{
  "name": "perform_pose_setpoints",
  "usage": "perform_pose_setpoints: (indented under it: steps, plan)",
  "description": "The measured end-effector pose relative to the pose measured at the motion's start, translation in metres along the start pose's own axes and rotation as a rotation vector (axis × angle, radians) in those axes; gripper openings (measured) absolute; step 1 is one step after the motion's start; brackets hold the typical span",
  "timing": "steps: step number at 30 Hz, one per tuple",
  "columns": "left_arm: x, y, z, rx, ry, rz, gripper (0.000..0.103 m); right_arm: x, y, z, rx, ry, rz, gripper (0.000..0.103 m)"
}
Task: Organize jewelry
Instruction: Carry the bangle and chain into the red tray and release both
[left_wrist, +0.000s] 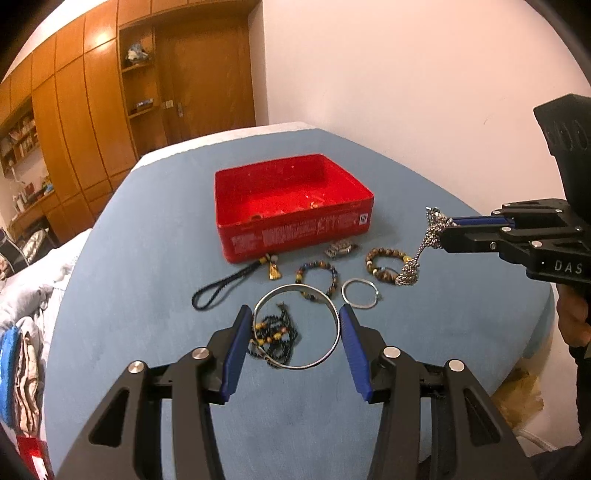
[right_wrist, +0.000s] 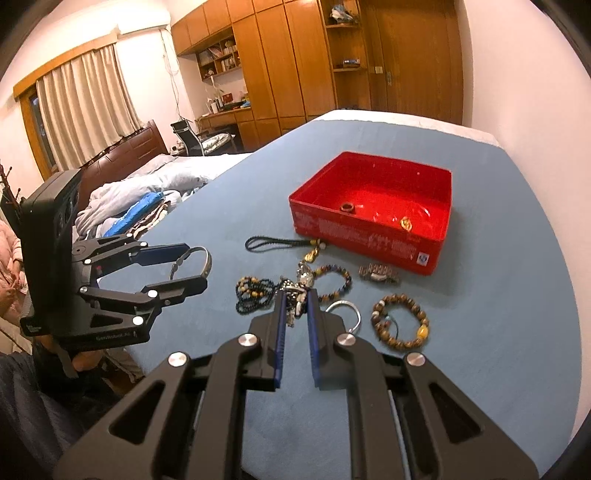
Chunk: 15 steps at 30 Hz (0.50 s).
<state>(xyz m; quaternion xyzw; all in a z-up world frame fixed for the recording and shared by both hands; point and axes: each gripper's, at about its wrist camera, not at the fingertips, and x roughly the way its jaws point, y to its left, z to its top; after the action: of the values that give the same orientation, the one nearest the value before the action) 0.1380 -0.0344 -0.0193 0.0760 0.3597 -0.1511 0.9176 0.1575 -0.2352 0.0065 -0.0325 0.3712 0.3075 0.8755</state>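
A red box (left_wrist: 295, 225) (right_wrist: 373, 229) stands on the blue table, with a ring (right_wrist: 347, 207) and a gold piece (right_wrist: 406, 223) inside. My left gripper (left_wrist: 295, 314) (right_wrist: 199, 266) holds a large silver bangle (left_wrist: 334, 332) (right_wrist: 207, 263) between its fingers, above a black bead necklace (left_wrist: 275, 336). My right gripper (right_wrist: 295, 295) (left_wrist: 443, 229) is shut on a silver chain (left_wrist: 424, 243) (right_wrist: 295, 291), which hangs down to the table. Two bead bracelets (left_wrist: 317, 280) (left_wrist: 384, 264), a thin silver ring bangle (left_wrist: 360, 293), a watch (left_wrist: 341, 248) and a black cord charm (left_wrist: 229, 284) lie in front of the box.
The table edge curves away at left and right. A bed with clothes (right_wrist: 140, 192) lies beyond the left edge. Wooden wardrobes (left_wrist: 92, 110) and a door stand behind. A white wall is close on the right.
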Motion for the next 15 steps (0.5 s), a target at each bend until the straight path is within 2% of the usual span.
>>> perform_pose_setpoints:
  steps: [7,15]
  plan:
    - [0.000,0.006,0.024,0.016,-0.025,0.003,0.049,-0.006,-0.011,0.028,-0.015,-0.026,-0.005,0.009]
    - [0.015,0.026,0.072,0.029,-0.046,-0.022,0.049,0.003,-0.042,0.073,-0.003,-0.025,-0.002,0.010]
